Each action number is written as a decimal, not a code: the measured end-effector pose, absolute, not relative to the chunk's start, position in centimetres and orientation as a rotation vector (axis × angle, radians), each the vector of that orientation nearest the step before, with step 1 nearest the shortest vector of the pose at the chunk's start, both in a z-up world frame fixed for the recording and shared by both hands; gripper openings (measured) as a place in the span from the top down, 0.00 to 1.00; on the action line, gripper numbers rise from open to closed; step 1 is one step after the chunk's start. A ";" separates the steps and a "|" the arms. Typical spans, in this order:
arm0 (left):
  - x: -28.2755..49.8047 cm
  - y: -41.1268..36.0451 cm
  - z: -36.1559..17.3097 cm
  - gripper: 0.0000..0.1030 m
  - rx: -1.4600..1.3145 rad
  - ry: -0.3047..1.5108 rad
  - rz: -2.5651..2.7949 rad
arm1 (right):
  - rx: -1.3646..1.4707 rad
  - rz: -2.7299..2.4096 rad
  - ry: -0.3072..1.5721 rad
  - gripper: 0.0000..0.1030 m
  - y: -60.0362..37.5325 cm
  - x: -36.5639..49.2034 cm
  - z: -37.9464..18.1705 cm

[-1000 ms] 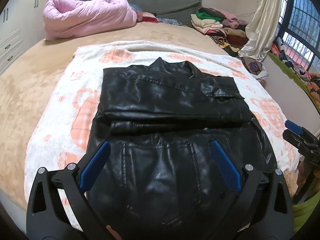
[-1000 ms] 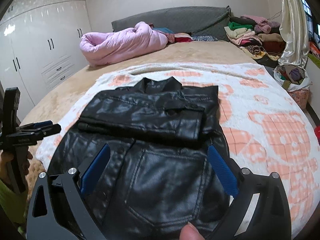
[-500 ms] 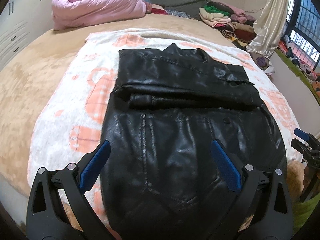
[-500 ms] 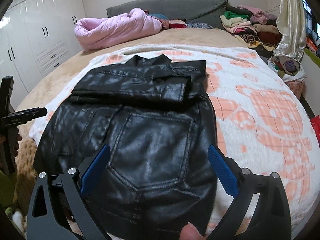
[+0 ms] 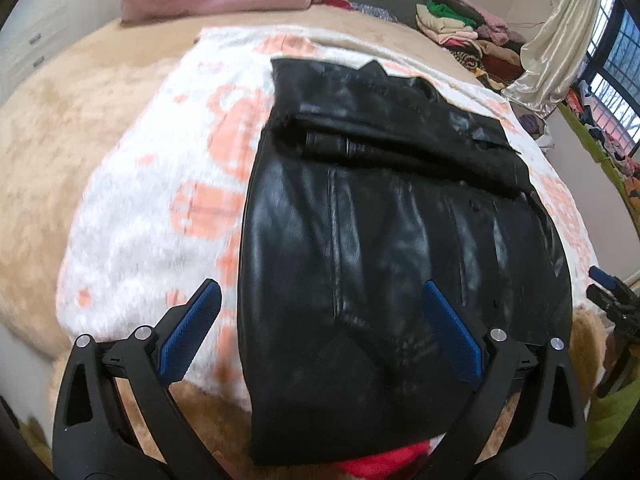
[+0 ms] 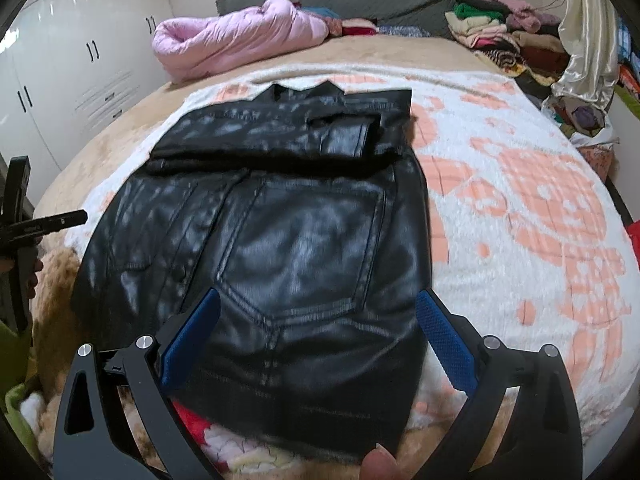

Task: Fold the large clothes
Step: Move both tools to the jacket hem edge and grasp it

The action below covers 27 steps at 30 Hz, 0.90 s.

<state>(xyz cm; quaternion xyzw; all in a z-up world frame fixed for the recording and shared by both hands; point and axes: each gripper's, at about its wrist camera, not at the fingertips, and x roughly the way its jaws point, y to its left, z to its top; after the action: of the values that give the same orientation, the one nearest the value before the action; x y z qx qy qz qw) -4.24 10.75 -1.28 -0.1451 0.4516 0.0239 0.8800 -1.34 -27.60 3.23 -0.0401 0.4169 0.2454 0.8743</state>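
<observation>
From the left wrist view, the black leather jacket (image 5: 400, 240) is lying on the white-and-orange blanket (image 5: 160, 208) spread over the bed (image 5: 60, 128), its long axis running away from the camera, collar at the far end, hem hanging over the near edge. The sleeves are lying folded across the upper part. The left gripper (image 5: 320, 324) is hovering above the hem, fingers (image 5: 192, 328) spread wide, grasping nothing.

From the right wrist view, the jacket (image 6: 288, 248) is pointing collar-first toward the pink quilt (image 6: 236, 36). The right gripper (image 6: 316, 336) is hanging over the hem, fingers (image 6: 444, 344) released and empty.
</observation>
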 end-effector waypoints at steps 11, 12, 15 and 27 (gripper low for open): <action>-6.5 11.7 -4.0 0.09 -0.355 1.020 0.008 | -0.080 0.523 0.981 0.05 -29.1 -2.7 0.7; -6.6 11.7 -4.2 0.09 -0.362 1.025 0.001 | -0.076 0.527 0.983 0.05 -29.2 -2.8 0.7; -6.7 11.7 -4.8 0.09 -0.381 1.048 -0.020 | -0.078 0.549 0.992 0.05 -29.2 -3.1 0.6; -6.6 10.9 -7.0 0.17 -0.390 1.112 -0.046 | -0.047 0.554 1.101 0.05 -30.2 -3.2 -1.4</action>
<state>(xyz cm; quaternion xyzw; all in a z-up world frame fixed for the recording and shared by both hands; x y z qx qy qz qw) -6.61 10.91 -6.97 -0.1840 0.5242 -0.0216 0.8312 -3.22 -30.20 -1.42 -0.0219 0.5164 0.2599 0.8157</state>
